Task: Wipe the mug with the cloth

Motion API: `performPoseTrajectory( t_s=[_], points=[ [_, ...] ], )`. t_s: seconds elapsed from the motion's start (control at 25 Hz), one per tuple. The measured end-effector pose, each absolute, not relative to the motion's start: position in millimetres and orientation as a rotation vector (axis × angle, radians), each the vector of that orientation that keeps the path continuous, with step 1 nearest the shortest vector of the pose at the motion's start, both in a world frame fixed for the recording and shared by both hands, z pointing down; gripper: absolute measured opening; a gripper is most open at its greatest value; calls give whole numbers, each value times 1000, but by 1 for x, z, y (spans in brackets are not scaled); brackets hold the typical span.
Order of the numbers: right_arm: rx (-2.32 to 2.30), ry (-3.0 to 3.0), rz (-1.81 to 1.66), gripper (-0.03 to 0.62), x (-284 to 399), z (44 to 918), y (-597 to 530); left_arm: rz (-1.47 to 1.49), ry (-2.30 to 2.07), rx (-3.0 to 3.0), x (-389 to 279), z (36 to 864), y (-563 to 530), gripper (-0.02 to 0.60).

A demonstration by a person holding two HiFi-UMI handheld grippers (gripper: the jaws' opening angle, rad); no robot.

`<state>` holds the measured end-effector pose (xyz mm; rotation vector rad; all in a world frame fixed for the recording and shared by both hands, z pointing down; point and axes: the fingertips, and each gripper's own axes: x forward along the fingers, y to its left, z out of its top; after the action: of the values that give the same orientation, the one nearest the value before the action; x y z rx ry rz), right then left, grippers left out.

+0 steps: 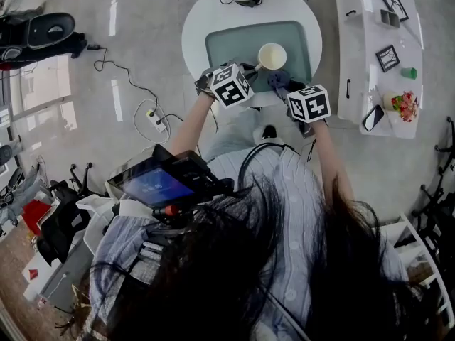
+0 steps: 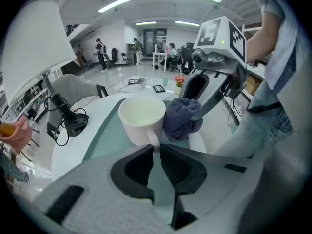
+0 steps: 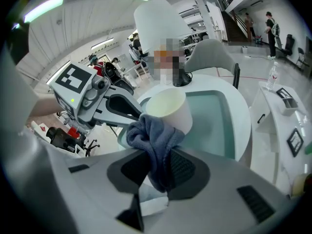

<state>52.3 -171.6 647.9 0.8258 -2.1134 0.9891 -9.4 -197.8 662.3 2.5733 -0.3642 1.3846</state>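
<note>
A person seen from above stands at a round white table (image 1: 193,28) that carries a grey-green mat (image 1: 226,46), with a handheld gripper in each hand. The left gripper (image 2: 156,149) has its fingers drawn nearly together, pinching the handle (image 2: 154,139) of a cream-white mug (image 2: 142,117). The mug sits over the mat's near edge with its open mouth up. Whether it rests on the mat or is raised just above it cannot be told. The right gripper (image 3: 159,154) has its fingers closed on a bunched grey-blue cloth (image 3: 152,133), with a fold hanging down between them. The bulk of the cloth is pressed against the mug's outer wall, on the side away from the left gripper. The two grippers meet at the mug from either side, their marker cubes close together. A long white side table (image 1: 355,55) with small framed pictures and flowers stands to the person's right.
</note>
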Motion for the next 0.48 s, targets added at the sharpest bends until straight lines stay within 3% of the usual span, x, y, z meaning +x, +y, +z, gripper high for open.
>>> performPoseTrajectory(
  t_s=[0.48],
  points=[
    [871, -2091, 970, 98, 82, 647, -188, 1700, 33, 2663, -25, 667, -210, 57]
  ],
)
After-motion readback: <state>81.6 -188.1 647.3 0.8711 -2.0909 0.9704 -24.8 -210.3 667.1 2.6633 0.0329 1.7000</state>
